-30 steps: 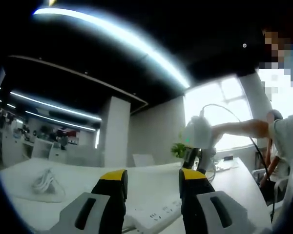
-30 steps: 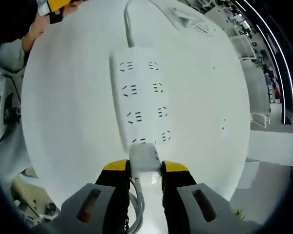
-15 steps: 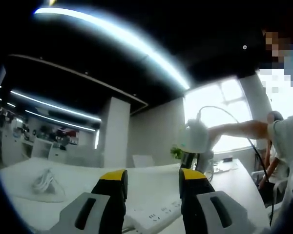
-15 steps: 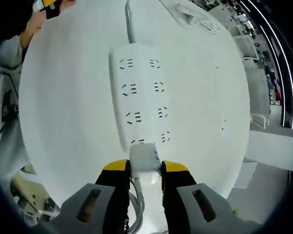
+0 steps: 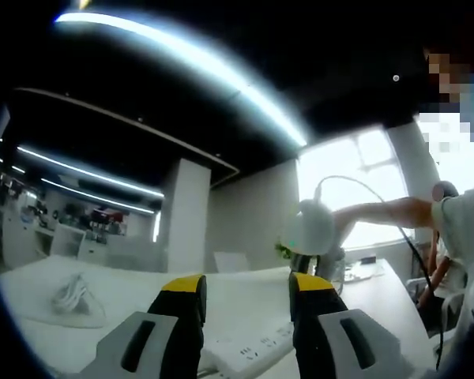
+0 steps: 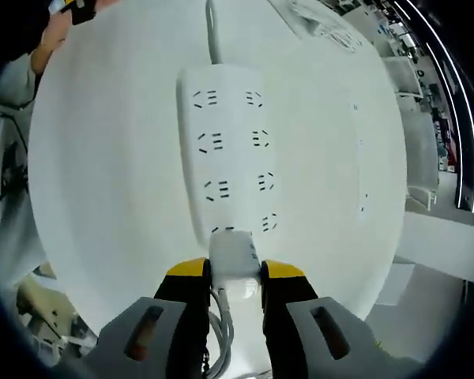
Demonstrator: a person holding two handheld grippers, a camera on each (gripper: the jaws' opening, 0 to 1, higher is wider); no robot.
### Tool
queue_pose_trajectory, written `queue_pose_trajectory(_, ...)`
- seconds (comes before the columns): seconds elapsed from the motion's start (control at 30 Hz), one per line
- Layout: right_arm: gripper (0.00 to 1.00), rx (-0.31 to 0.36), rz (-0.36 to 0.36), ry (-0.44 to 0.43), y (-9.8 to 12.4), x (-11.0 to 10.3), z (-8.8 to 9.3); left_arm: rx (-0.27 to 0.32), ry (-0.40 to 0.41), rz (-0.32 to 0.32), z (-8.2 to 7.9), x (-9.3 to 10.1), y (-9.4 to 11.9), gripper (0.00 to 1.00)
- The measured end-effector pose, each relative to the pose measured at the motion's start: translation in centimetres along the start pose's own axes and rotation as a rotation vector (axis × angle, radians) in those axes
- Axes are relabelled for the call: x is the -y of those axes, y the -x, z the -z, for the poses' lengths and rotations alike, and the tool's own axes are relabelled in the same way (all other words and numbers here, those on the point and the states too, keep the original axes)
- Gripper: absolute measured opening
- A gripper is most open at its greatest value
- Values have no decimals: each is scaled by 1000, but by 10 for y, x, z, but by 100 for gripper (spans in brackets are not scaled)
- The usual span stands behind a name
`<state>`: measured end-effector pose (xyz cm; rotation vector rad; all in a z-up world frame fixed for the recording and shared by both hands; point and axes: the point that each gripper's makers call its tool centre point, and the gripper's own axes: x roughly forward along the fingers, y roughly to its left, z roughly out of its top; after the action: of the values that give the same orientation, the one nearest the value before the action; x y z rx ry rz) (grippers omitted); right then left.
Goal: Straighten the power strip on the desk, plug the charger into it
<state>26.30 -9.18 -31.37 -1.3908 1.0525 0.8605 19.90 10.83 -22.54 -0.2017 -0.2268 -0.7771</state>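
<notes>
Charger over the strip's near end, long axis dead ahead.

White block-shaped charger point(image 6: 234, 259), its white cable trailing back between the jaws, is clamped in the right gripper point(image 6: 235, 278) and hangs just above the near end of the long white plastic power strip point(image 6: 229, 154), which lies flat on the white round-edged desk point(image 6: 110, 189) and runs straight away from the tongs, its own cord leaving the far end. Nearest sockets sit directly beneath (nothing lies between). Left gripper point(image 5: 246, 294) stands parted and holds nothing, raised above the strip's edge point(image 5: 253, 350); a coiled white cable bundle point(image 5: 71, 295) lies well apart.
</notes>
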Motion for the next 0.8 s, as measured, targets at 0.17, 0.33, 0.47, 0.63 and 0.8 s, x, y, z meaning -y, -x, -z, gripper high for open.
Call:
queue_pose_trajectory(0.17, 23, -9, -3, 7, -2, -4, 1, 3, 2, 1, -1, 0, 0, 43)
queue_pose_trajectory(0.33, 23, -10, -1, 12, -3, -8, 1, -2, 3, 2, 0, 0, 0, 43)
queue_pose_trajectory(0.47, 23, -18, -2, 19, -4, -9, 1, -1, 3, 0, 1, 0, 1, 43)
queue_pose_trajectory(0.63, 23, -34, -6, 27, -6, -9, 2, -1, 4, -2, 1, -1, 2, 43)
queue_pose_trajectory(0.8, 23, -50, -7, 36, -8, -8, 0, -1, 4, -2, 1, -2, 2, 43)
